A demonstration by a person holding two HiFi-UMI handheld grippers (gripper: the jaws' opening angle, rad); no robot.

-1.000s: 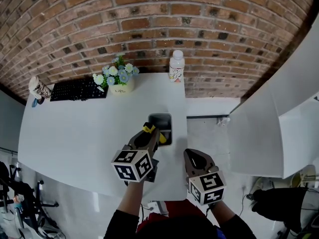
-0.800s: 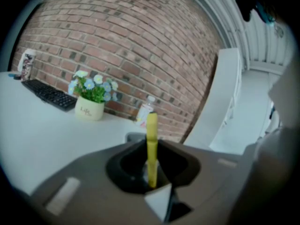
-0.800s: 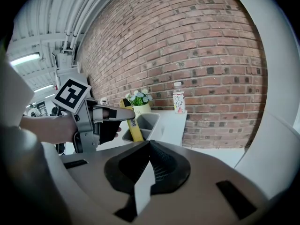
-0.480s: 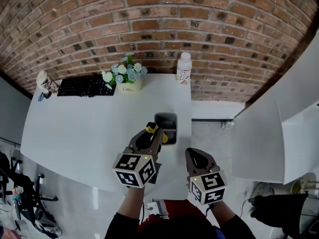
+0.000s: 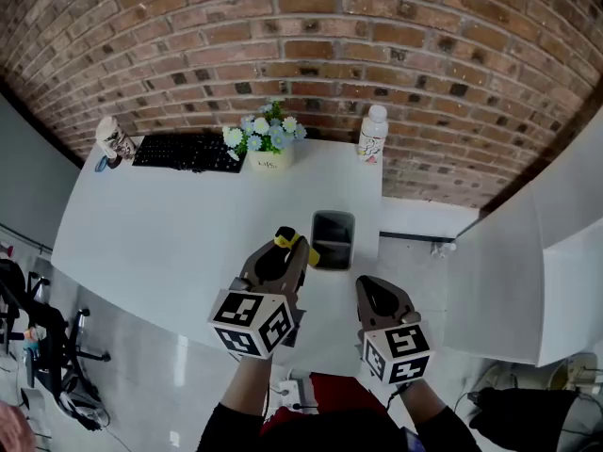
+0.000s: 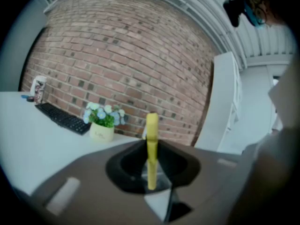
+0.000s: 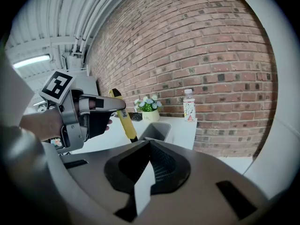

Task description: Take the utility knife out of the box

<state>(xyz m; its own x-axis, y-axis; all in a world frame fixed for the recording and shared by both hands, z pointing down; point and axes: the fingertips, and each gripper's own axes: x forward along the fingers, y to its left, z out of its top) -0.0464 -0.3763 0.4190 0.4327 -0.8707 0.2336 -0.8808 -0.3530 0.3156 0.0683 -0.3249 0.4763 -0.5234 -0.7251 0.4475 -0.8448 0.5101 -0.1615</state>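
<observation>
A yellow utility knife (image 5: 293, 242) stands nearly upright between the jaws of my left gripper (image 5: 287, 250), which is shut on it. The gripper holds it in the air just left of the grey open box (image 5: 333, 218), which stands on the white table (image 5: 170, 243) near its right edge. In the left gripper view the knife (image 6: 152, 144) rises out of the jaws as a yellow strip. The right gripper view shows the knife (image 7: 123, 116) in the left gripper (image 7: 101, 104), above and in front of the box (image 7: 154, 131). My right gripper (image 5: 369, 290) hangs shut and holds nothing, at the table's near edge.
At the back of the table, along the brick wall, are a black keyboard (image 5: 186, 153), a pot of flowers (image 5: 268, 139), a white bottle (image 5: 372, 135) and a small figurine (image 5: 113, 139). A white cabinet (image 5: 528, 252) stands to the right, past the table's edge.
My left gripper has lifted the knife higher and a little away from the box. The right gripper rose slightly. The head view has swung, so the table sits further right in it.
</observation>
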